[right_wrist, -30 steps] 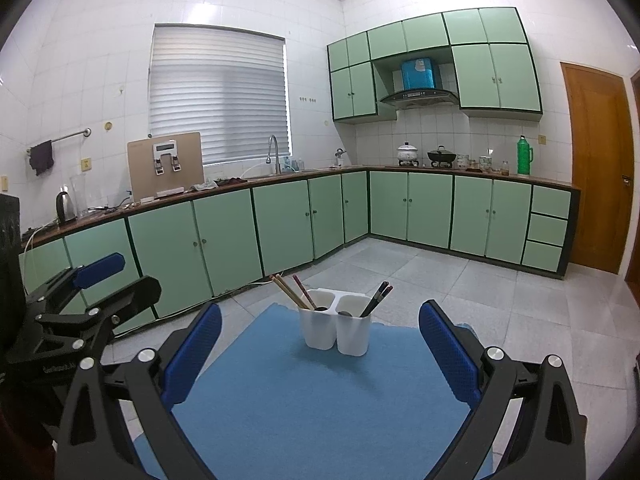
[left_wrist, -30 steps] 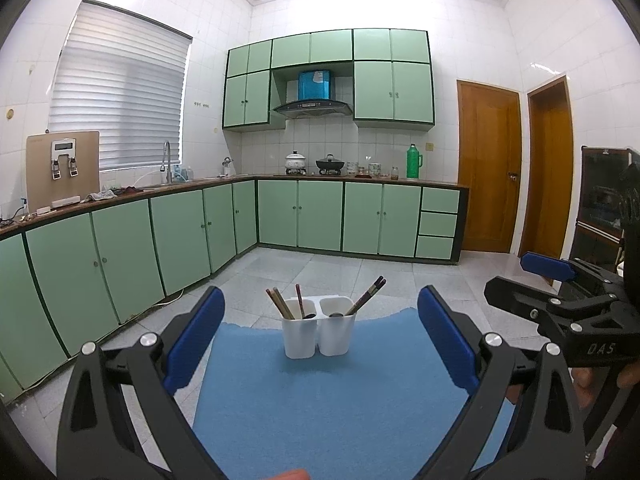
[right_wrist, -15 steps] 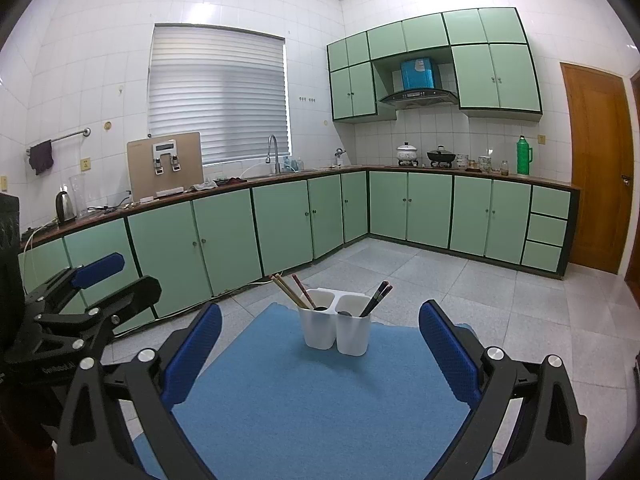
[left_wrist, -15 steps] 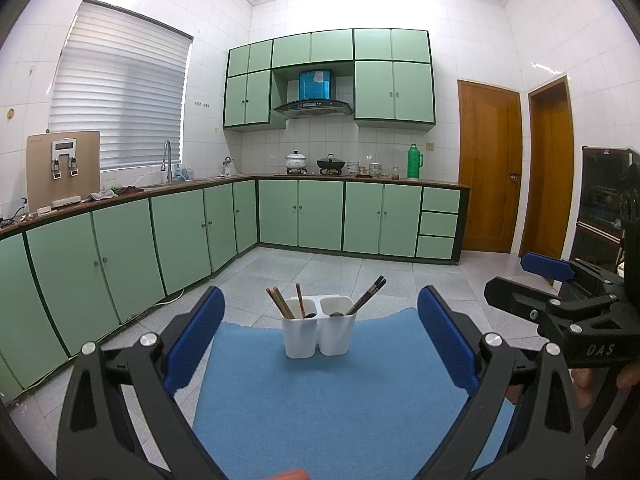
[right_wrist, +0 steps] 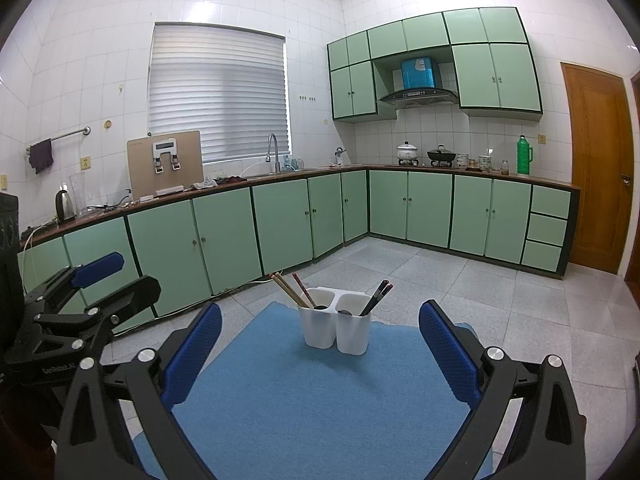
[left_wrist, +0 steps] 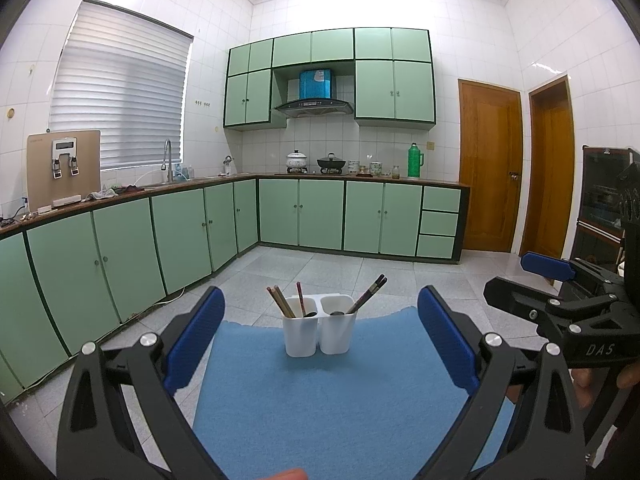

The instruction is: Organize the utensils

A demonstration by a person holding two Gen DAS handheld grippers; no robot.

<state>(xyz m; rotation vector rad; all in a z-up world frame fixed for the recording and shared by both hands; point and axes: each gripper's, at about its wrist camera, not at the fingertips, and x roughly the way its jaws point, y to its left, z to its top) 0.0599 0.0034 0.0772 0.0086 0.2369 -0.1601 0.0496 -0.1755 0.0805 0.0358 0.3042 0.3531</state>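
Both your left claw (left_wrist: 320,344) and right claw (right_wrist: 320,344) hang released, empty; reach ahead for chopsticks (left_wrist: 282,301) in the white holder (left_wrist: 319,330).

Utensil ends hidden inside white holder (left_wrist: 319,330), dark items in holder unidentifiable, blue mat (left_wrist: 320,408) cut off below

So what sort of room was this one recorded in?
A home kitchen: green cabinets under an L-shaped counter, a range hood over pots on a stove, and a sink faucet by the window. The white utensil holder sits on a blue mat.
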